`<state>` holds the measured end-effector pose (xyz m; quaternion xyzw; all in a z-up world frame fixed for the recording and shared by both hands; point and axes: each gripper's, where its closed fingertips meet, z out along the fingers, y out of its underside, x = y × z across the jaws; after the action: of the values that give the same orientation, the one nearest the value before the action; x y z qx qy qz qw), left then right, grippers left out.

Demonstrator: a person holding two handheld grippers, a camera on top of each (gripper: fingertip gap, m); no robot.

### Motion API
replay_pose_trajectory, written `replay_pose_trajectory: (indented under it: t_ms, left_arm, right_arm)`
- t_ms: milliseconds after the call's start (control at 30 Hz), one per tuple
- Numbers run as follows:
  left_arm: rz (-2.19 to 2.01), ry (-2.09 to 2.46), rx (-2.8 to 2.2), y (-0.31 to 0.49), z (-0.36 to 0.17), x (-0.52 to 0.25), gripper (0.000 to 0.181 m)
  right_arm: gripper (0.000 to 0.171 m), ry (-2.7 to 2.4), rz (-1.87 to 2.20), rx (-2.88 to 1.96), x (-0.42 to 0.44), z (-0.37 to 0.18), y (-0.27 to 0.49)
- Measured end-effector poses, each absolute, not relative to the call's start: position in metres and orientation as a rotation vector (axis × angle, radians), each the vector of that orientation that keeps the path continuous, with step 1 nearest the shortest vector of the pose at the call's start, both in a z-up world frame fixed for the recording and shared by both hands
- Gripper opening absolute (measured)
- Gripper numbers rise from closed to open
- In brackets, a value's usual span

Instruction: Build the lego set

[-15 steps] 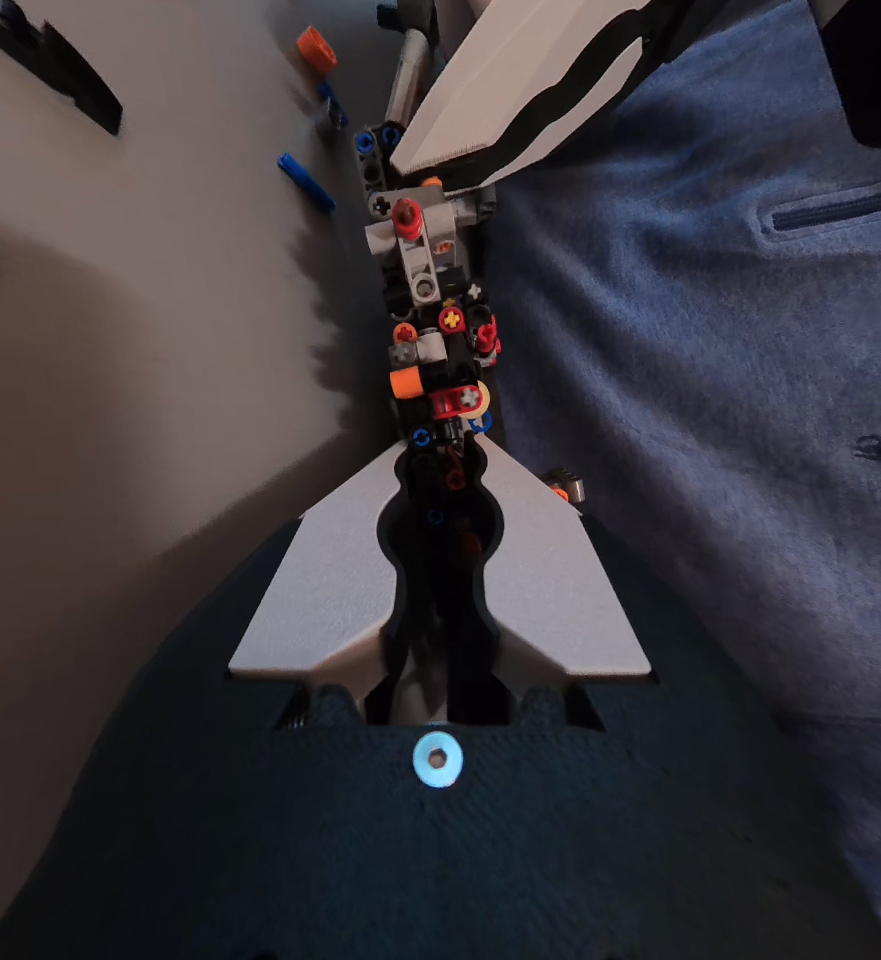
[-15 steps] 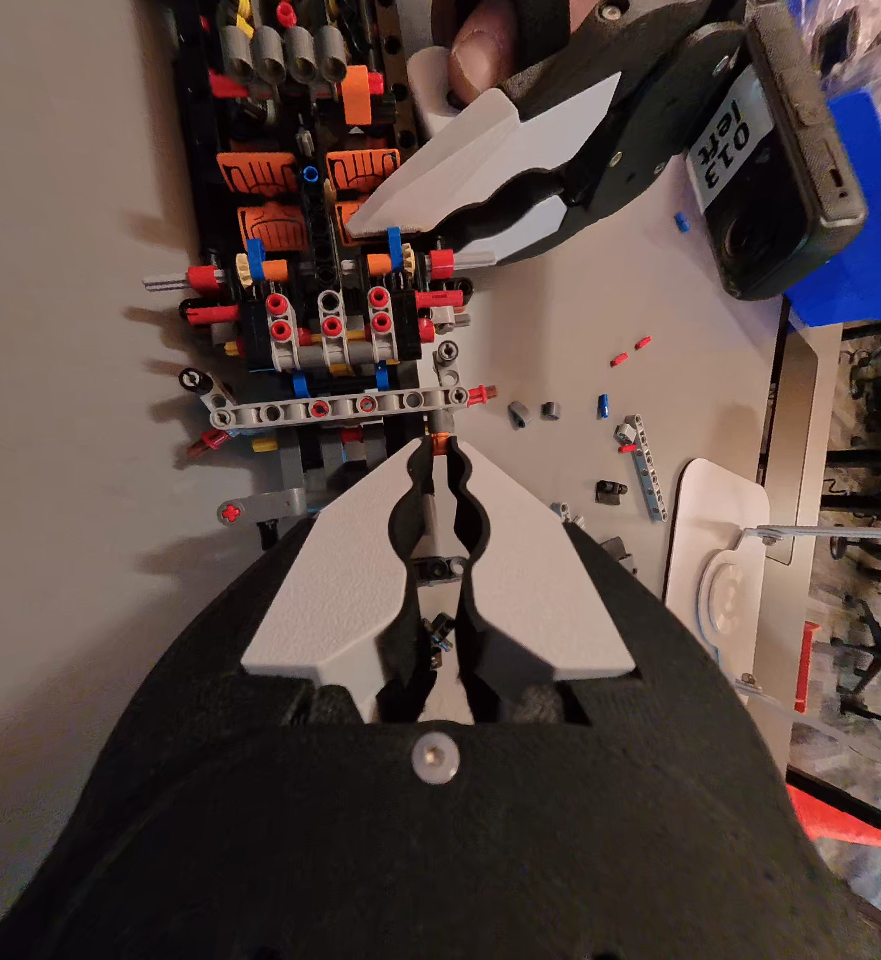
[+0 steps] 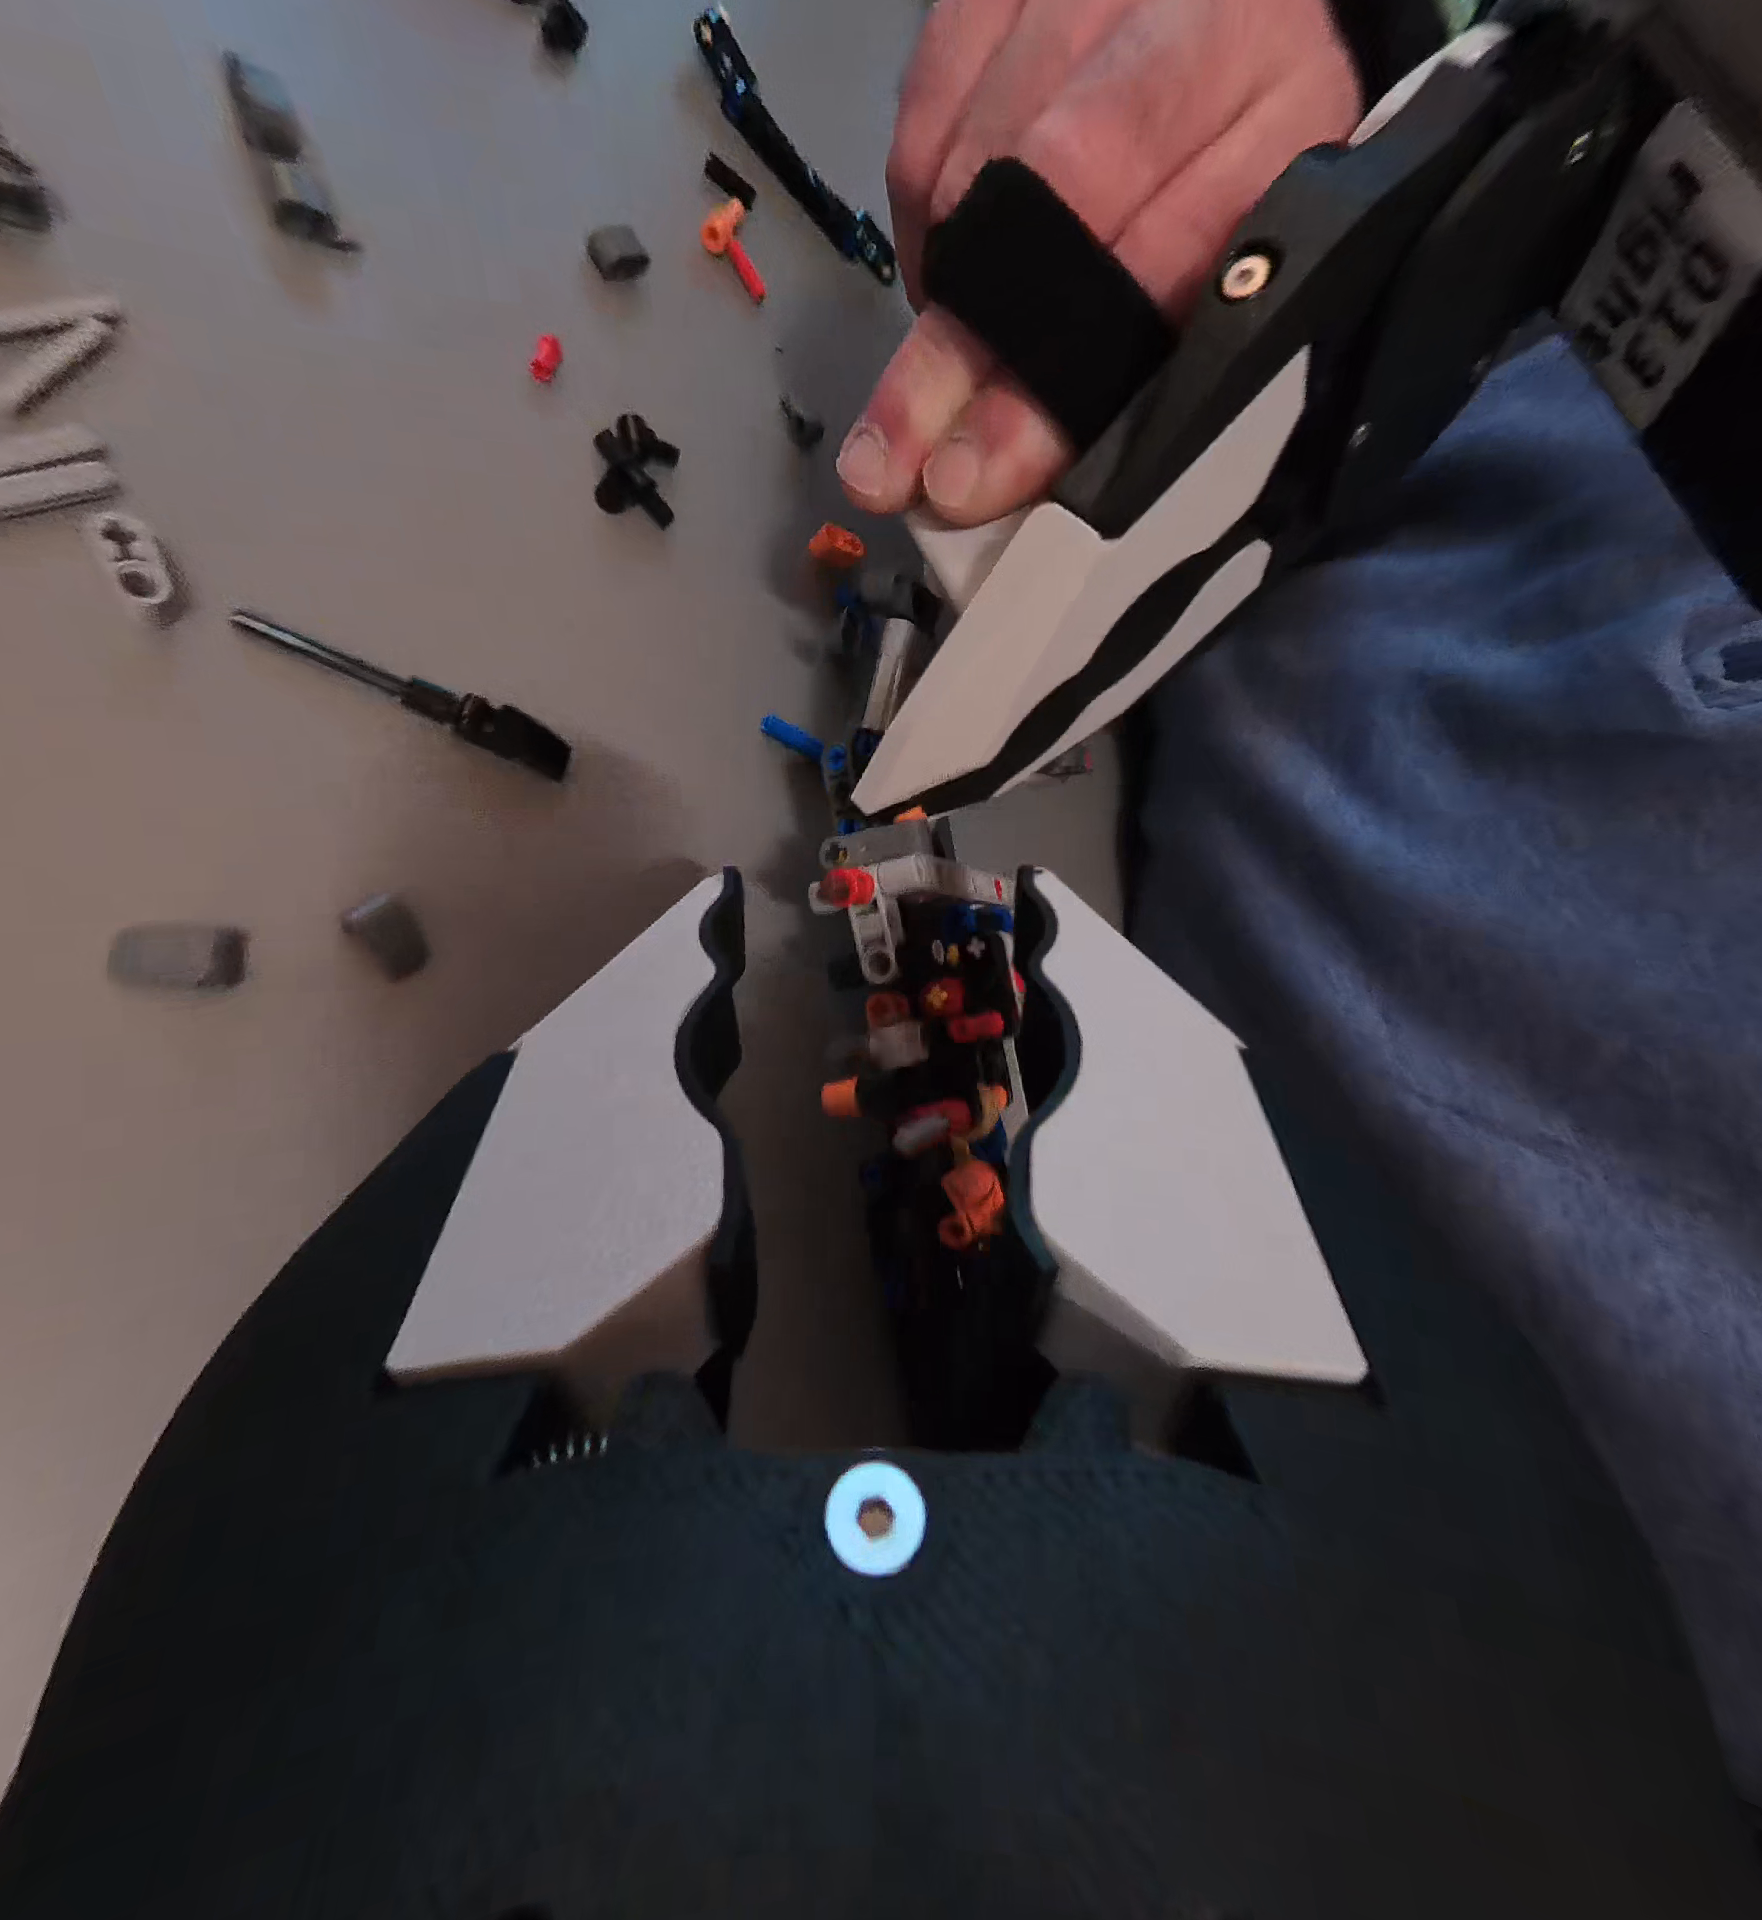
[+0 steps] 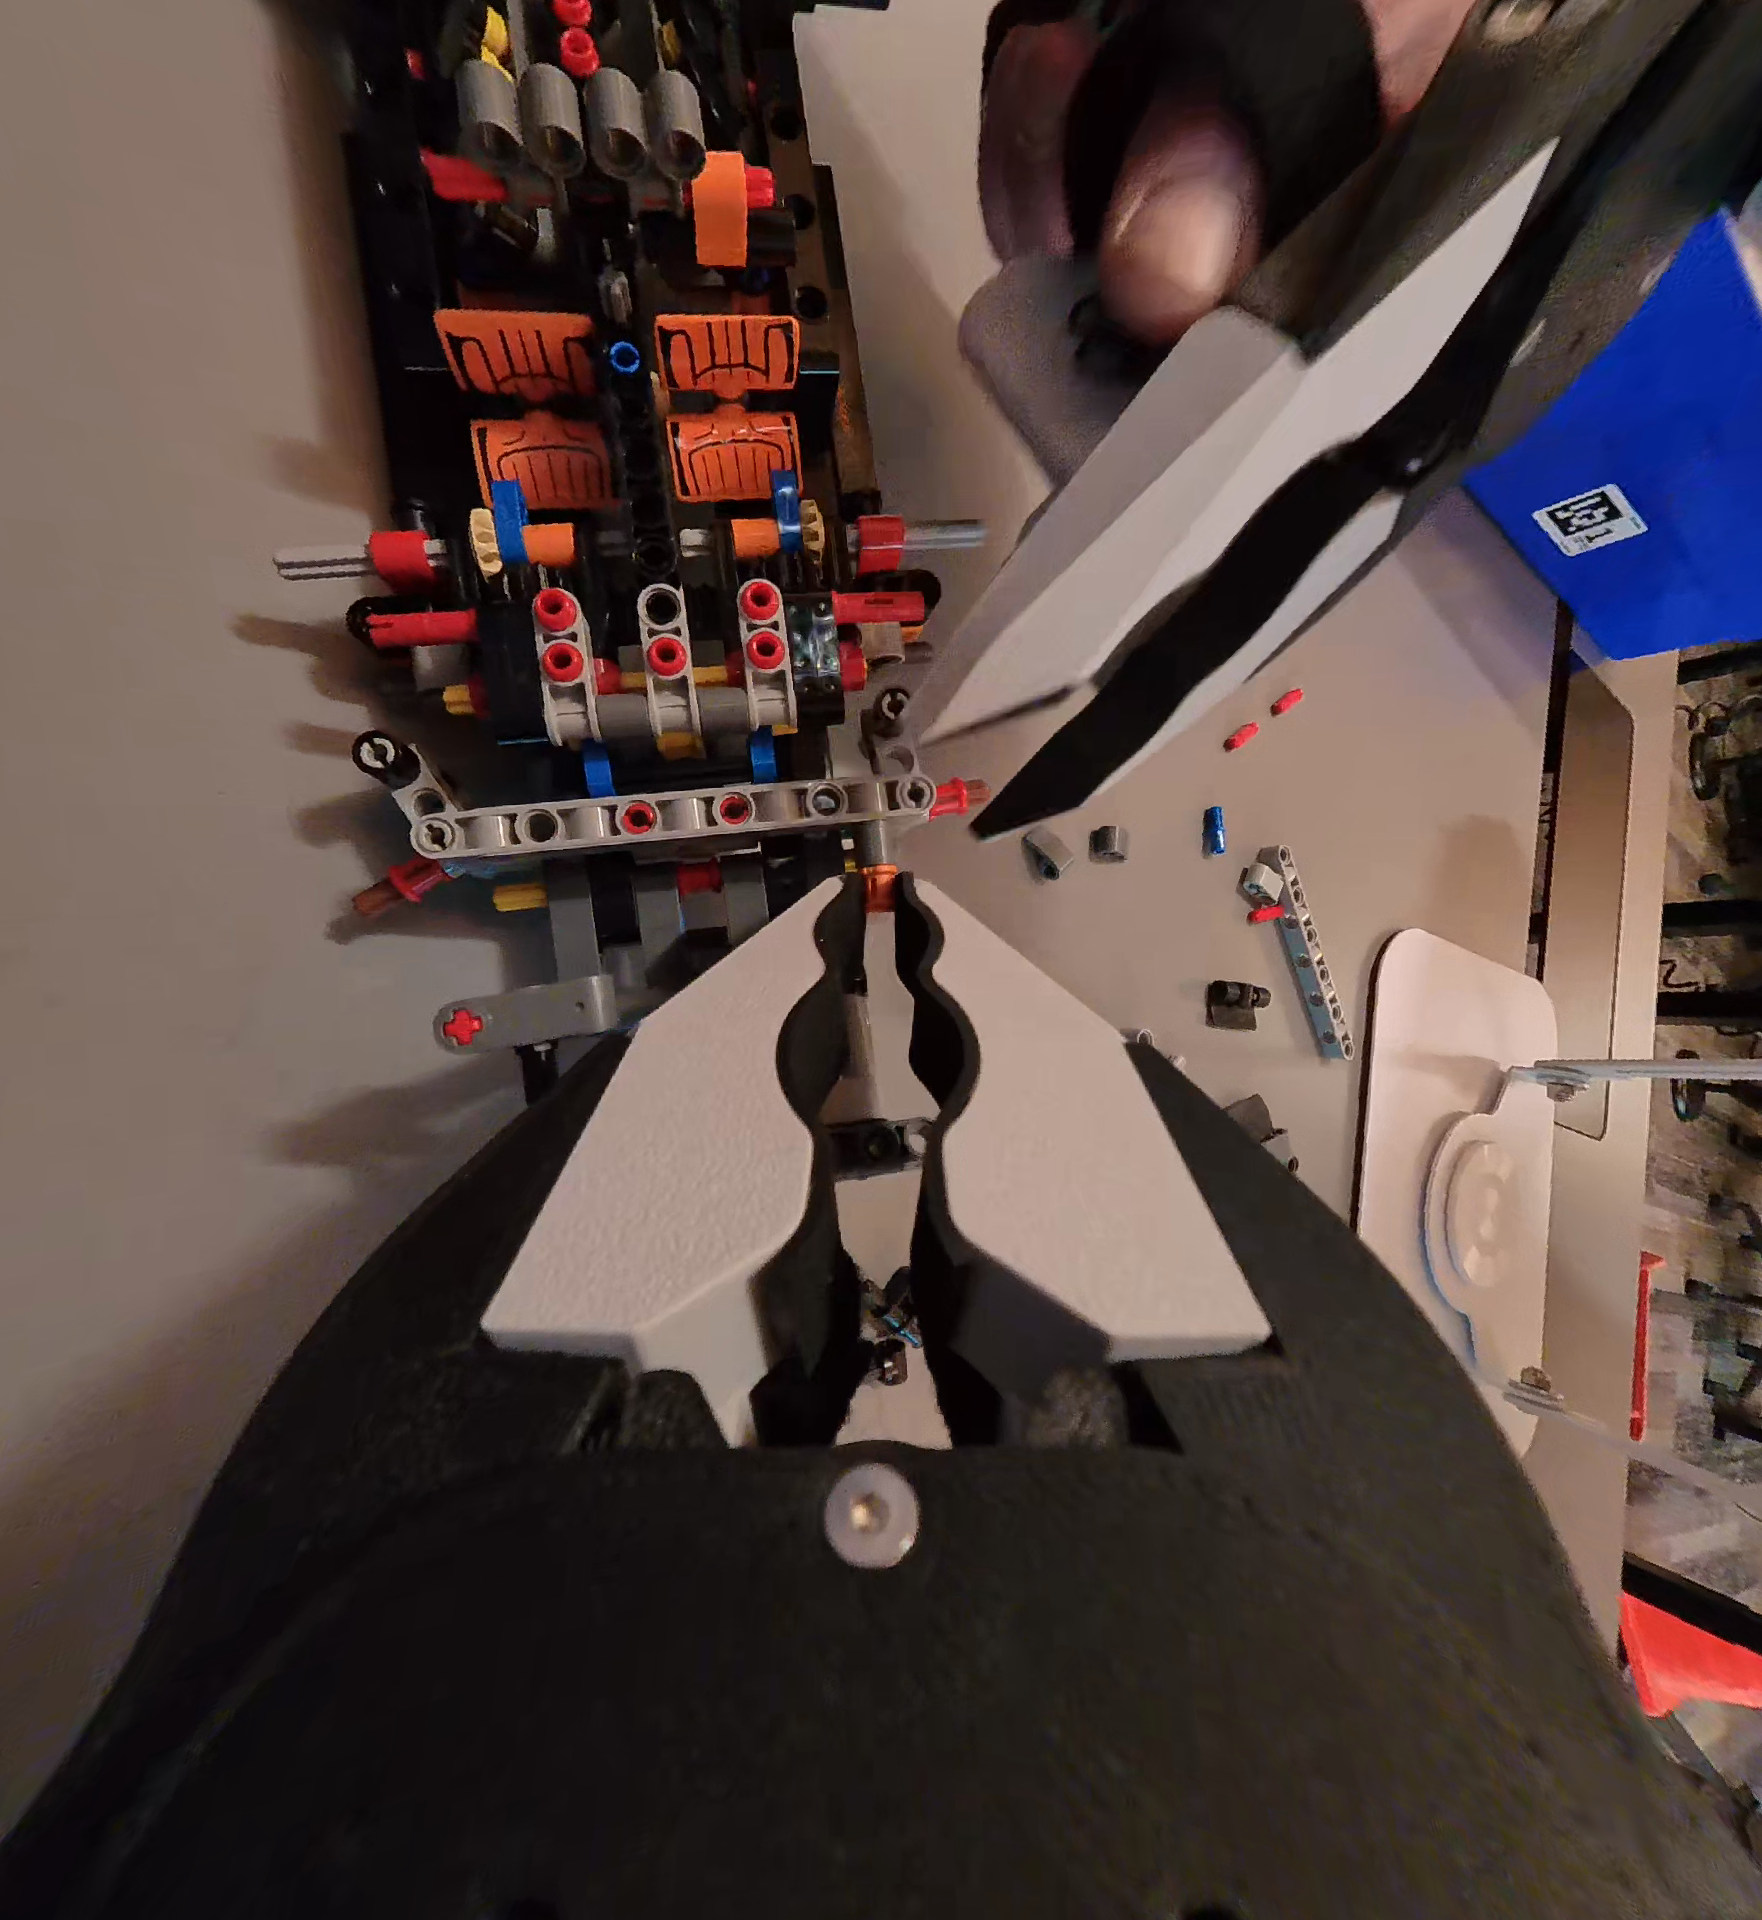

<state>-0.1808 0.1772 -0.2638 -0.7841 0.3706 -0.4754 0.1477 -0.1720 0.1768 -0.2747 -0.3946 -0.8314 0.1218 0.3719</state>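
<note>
Loose parts lie scattered on our pale bench (image 3: 357, 727): a black axle (image 3: 409, 694) and grey beams (image 3: 20, 483) left of our left gripper (image 3: 882, 914), a blue pin (image 4: 1212, 831) and a grey beam (image 4: 1308, 961) right of our right gripper (image 4: 877, 894). A blue box (image 4: 1677, 499) sits far right, with dark racks off the bench edge beyond. A blue garment (image 3: 1479, 935) fills the right of the left view. Our left gripper is released, its jaws spread around the model (image 4: 638, 582), which lies nearer its right finger. Our right gripper is clenched on a grey axle with an orange bush (image 4: 878, 890), at the model's near right corner, just ahead of its tips.
</note>
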Motion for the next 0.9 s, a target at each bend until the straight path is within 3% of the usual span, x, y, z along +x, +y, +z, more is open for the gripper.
replay_pose_trajectory:
  t_ms: [133,900]
  left_arm:
    - [-1.385,1.136,-2.301,0.17,-0.278,-0.165,0.028]
    - [-1.655,1.075,-2.223,0.163,-0.289,-0.156,0.025]
  right_arm:
    - [0.003,-2.124,0.31,-1.006,-0.171,-0.275,0.177]
    - [0.003,-2.223,0.429,-0.966,-0.158,-0.289,0.172]
